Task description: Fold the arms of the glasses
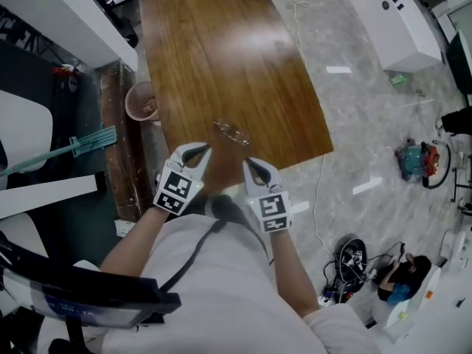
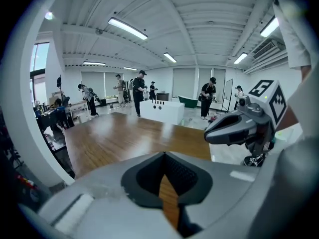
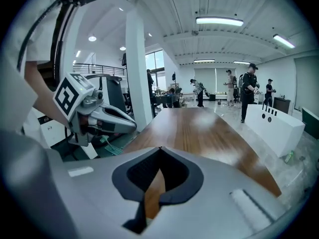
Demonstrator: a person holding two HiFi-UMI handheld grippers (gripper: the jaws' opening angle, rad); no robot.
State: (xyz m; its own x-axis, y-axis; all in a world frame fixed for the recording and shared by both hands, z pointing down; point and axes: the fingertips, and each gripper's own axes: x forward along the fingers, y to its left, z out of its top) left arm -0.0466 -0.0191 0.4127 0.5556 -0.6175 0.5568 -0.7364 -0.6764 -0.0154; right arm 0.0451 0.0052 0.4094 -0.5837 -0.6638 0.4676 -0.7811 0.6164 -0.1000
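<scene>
The head camera looks steeply down on the brown desk (image 1: 221, 57) from high above its near edge. The cameras on the left tool (image 2: 163, 156) and right tool (image 3: 159, 149) sit low by that edge, looking along the desk. All three share the desk top.

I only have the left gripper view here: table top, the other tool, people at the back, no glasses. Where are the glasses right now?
Observer: In the head view the glasses lie on the wooden table, close to its near edge.
Operator: Is either tool touching them?
Observer: No. They lie apart from both, just beyond the tips of the left tool and the right tool.
Operator: Is the right tool carrying anything?
Observer: No. The right gripper view shows its jaws together with nothing between them.
</scene>
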